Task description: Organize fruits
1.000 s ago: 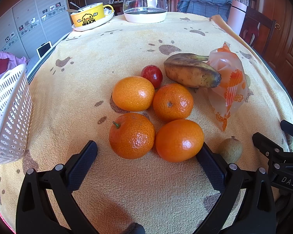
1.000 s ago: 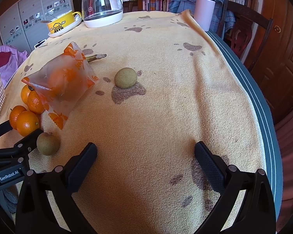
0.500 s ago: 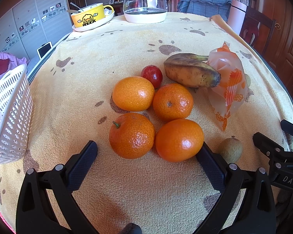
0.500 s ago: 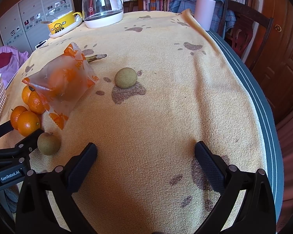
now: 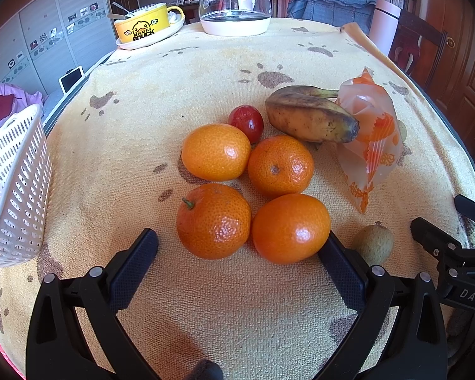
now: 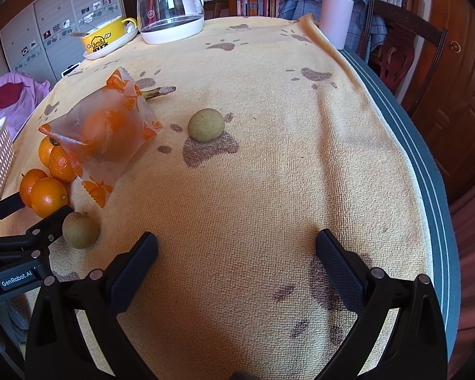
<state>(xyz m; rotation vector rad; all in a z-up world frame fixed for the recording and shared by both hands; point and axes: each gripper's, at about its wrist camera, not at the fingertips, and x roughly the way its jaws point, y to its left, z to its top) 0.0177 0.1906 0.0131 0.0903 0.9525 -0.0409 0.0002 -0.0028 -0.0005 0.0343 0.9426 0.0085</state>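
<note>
I am holding my left gripper (image 5: 237, 250) spread wide, its fingers flanking the two nearest round orange tangerines (image 5: 213, 221) on the yellow paw-print towel (image 5: 174, 95). My right gripper (image 6: 236, 248) is hovering spread over bare towel, gripping nothing.

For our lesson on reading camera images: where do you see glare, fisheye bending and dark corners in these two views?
Left wrist view: bright glare spots on the nearest orange; the white basket leans, bent by the lens; corners are black. Right wrist view: the table edge curves strongly; reflections on the glass kettle; the far right fades dark.
</note>
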